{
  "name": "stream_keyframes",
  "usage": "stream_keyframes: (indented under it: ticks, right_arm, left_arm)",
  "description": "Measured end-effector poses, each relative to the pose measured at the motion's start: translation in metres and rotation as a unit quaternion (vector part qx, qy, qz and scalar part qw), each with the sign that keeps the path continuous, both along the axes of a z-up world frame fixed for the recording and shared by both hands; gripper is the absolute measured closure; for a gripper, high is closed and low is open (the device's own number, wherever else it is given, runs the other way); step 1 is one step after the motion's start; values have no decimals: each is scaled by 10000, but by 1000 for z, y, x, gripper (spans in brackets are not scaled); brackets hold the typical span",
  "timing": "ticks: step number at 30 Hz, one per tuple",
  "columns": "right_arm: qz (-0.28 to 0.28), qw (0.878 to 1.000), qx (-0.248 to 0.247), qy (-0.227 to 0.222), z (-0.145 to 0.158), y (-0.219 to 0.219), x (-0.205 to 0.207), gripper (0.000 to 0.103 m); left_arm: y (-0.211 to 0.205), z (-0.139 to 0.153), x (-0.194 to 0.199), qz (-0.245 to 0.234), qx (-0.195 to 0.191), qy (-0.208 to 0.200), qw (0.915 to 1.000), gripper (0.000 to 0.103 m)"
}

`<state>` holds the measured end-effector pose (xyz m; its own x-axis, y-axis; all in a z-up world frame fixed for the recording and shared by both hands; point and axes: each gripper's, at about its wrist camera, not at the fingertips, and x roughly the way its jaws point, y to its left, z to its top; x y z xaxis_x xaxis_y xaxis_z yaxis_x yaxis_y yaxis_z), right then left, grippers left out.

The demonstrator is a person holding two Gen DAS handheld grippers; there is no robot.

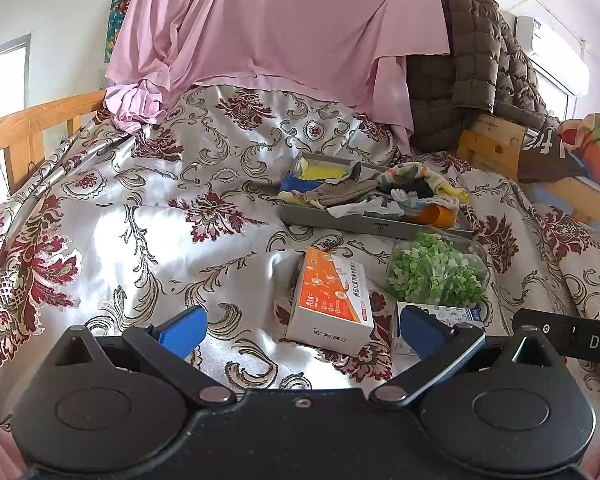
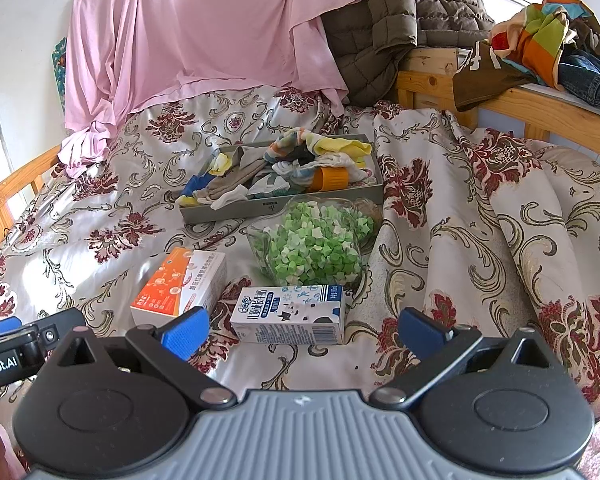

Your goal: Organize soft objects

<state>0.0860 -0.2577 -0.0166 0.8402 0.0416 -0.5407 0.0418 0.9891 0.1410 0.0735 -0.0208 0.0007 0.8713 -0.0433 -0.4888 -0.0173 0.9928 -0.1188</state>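
A grey tray [image 1: 364, 224] [image 2: 228, 210] full of jumbled socks and small cloths [image 1: 412, 188] [image 2: 300, 160] sits on the floral bedspread [image 1: 140, 200] [image 2: 460, 220]. An orange roll [image 2: 332, 178] lies in its near right corner. My left gripper [image 1: 302, 332] is open and empty, low over the bed, short of an orange-and-white box [image 1: 330, 300] [image 2: 180, 286]. My right gripper [image 2: 304, 330] is open and empty, just behind a milk carton [image 2: 290, 314]. The left gripper's edge shows in the right wrist view [image 2: 16, 344].
A clear container of green and white pieces [image 1: 436, 272] [image 2: 316, 244] lies between tray and carton. A pink sheet [image 1: 280, 28] and brown quilted jacket [image 1: 480, 68] hang at the bed's far end. Wooden bed rails [image 1: 32, 124] [image 2: 540, 108] run along both sides, clothes [image 2: 540, 40] piled right.
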Motion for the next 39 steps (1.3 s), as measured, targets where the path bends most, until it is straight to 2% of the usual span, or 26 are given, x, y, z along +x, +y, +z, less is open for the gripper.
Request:
stream_keyframes:
  ticks: [39]
  right_arm:
    - [1, 10000, -3, 23, 0, 1, 0, 0]
  left_arm:
    - [5, 0, 0, -13, 44, 6, 10000, 1]
